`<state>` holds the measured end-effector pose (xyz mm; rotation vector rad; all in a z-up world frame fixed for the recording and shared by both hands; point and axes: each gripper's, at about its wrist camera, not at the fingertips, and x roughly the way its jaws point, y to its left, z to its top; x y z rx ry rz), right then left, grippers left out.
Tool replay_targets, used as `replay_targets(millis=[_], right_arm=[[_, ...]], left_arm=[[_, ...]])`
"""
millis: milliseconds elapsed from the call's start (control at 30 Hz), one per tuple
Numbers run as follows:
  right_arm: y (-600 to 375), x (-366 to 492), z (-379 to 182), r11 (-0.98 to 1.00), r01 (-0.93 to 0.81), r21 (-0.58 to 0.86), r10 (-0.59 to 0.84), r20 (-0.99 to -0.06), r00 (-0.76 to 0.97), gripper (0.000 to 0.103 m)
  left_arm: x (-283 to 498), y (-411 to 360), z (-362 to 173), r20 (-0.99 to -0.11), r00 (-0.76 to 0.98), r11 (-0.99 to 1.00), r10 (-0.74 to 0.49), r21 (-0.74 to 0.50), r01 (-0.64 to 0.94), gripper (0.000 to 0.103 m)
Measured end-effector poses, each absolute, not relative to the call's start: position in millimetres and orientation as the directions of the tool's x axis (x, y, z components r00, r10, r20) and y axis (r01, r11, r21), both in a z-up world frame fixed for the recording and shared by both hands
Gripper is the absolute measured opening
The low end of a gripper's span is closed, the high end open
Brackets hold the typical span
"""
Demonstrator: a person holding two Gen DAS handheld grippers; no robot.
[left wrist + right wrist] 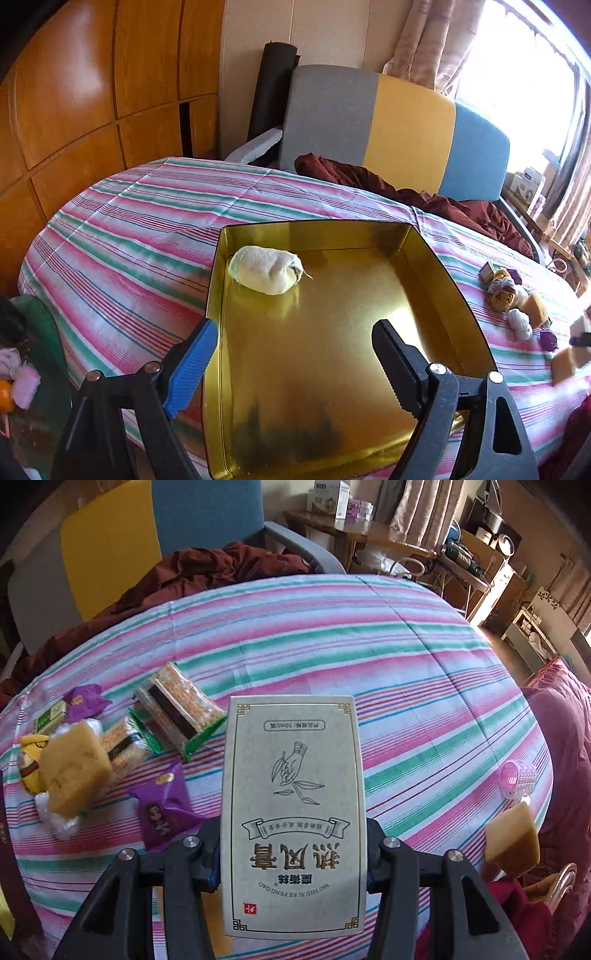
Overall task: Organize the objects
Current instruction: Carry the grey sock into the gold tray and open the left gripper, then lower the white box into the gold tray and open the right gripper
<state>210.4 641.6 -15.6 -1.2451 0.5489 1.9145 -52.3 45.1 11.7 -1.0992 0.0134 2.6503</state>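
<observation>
One tin (424, 254), one sock (266, 269), two purple packets (164, 805), seemingly.

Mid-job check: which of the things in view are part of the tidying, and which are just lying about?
Part of the job:
- gold tin
- rolled sock in it
- grey carton, clamped in the right gripper
- left gripper, open, empty
- snack packs, purple packets, sponge blocks

Lying about:
- brown cloth
- chair
- pink cup

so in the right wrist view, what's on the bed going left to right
yellow sponge → purple packet → grey box held in the right hand-held gripper → pink plastic cup
</observation>
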Motion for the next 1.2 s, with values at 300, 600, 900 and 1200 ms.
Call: replay_targets(millis=[300,600,900,1200], right_arm=[[485.3,128.2,86.5,-0.832,-0.554,0.033,0.301,-0.811,-0.501,0.052],[298.4,-16.1,61.9,-0.988,-0.072,0.136,-0.075,-0.835,-0.545,0.052],[157.2,-113.9,-35.9,-0.972,0.124,0.198,-0.227,-0.922,-0.315,0.052],[121.0,-136.0,-62.8,-0.966,0.022,0.259,-0.255,-0.929,-0.268,0.053]], left_arm=[[-40.1,36.6,7.3,-0.696,-0.673,-0.965,0.25,-0.122,-0.231,0.088],[-34.8,9.9,6.9,-0.695,-0.688,-0.978,0.208,-0.126,-0.168,0.088],[-29.4,-44.3,4.0,-0.701,-0.7,-0.988,0.136,-0.148,-0.043,0.089],[-29.5,-77.7,-5.5,-0.71,-0.697,-0.983,0.102,-0.178,0.038,0.089]])
